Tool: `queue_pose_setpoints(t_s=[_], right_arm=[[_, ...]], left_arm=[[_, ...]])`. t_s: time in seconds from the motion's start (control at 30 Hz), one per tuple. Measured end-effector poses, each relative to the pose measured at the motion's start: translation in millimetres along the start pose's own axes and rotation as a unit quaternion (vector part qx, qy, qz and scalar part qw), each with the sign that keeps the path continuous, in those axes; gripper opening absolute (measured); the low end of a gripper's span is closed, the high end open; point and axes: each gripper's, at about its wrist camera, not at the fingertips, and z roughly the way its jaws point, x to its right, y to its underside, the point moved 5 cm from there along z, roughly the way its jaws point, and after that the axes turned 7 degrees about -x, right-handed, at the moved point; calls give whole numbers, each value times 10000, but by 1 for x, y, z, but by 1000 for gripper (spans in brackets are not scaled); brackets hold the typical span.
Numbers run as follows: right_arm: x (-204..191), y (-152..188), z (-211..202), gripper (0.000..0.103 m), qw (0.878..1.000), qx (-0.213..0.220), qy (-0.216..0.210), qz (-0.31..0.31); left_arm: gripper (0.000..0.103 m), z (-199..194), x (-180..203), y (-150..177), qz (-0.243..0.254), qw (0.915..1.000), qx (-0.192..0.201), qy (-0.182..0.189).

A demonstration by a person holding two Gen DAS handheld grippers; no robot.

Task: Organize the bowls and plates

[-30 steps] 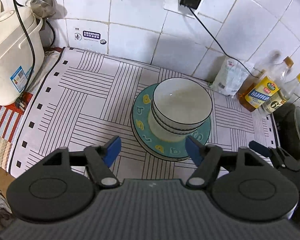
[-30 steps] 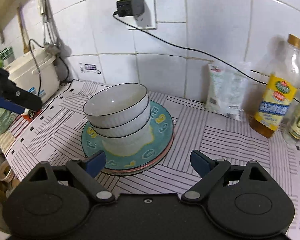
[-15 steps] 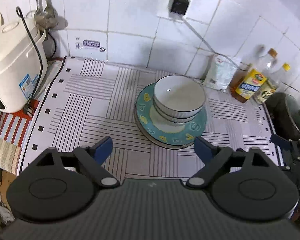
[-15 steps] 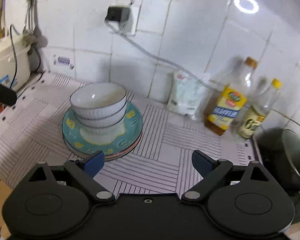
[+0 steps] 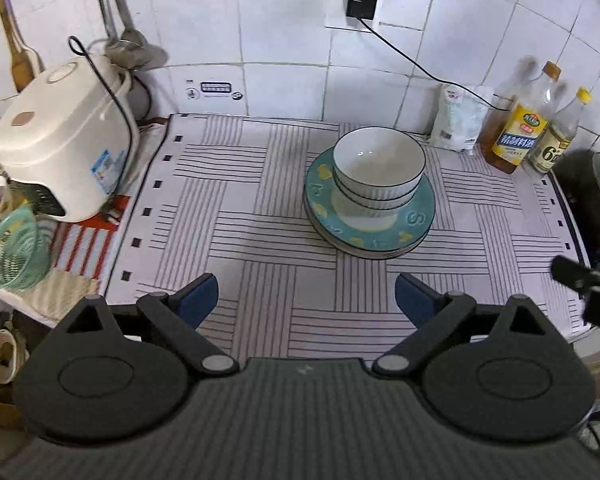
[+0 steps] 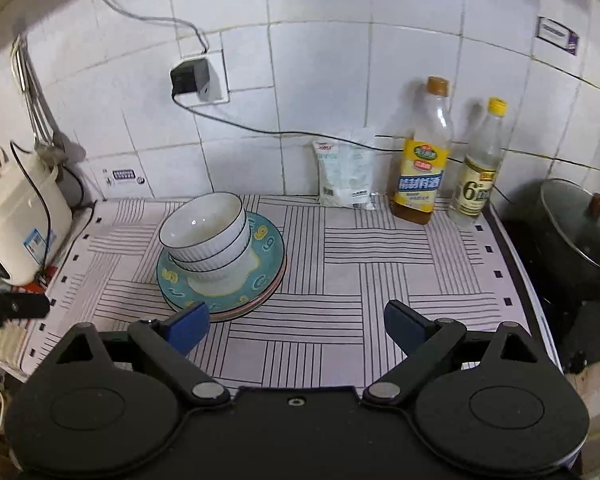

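Note:
White ribbed bowls [image 5: 379, 160] are stacked inside one another on a pile of teal plates [image 5: 416, 220] with yellow figures, on the striped mat [image 5: 236, 240]. The right wrist view shows the same bowls [image 6: 204, 228] and plates [image 6: 270, 250]. My left gripper [image 5: 306, 294] hovers well in front of the stack, its jaws opening wide with nothing between them. My right gripper [image 6: 296, 322] is open and empty, near the plates' front edge and above the mat. Each gripper shows at the edge of the other's view.
A white rice cooker [image 5: 60, 140] stands at the left and a green basket [image 5: 16, 252] below it. A white bag [image 5: 458, 120] and two bottles [image 5: 524, 128] line the tiled wall. A lidded dark pot [image 6: 580, 232] sits at the right.
Both grippers have drawn back and up from the stack, which now looks smaller and farther. The left jaws have spread wider. The bowls and plates have not moved.

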Motion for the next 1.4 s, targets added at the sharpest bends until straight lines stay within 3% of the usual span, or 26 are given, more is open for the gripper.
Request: queue_pose_setpoints(t_s=[0.13, 0.47, 1.17, 1.3, 1.4], right_arm=[[-2, 7, -21, 96, 9994, 95, 297, -125], [-8, 24, -50, 96, 9977, 390, 532, -133], [-9, 52, -64, 96, 9938, 801, 759, -121], [-8, 53, -62, 96, 9938, 762, 809, -105], [-6, 55, -61, 96, 9941, 727, 799, -54]], left_arm=[[96, -14, -4, 9, 54, 9999, 83, -72], [96, -37, -3, 26, 293, 9986, 389, -211], [96, -41, 9, 51, 400, 9974, 599, -48], [96, -43, 16, 57, 563, 9951, 748, -305], [96, -43, 21, 61, 620, 9950, 743, -238]])
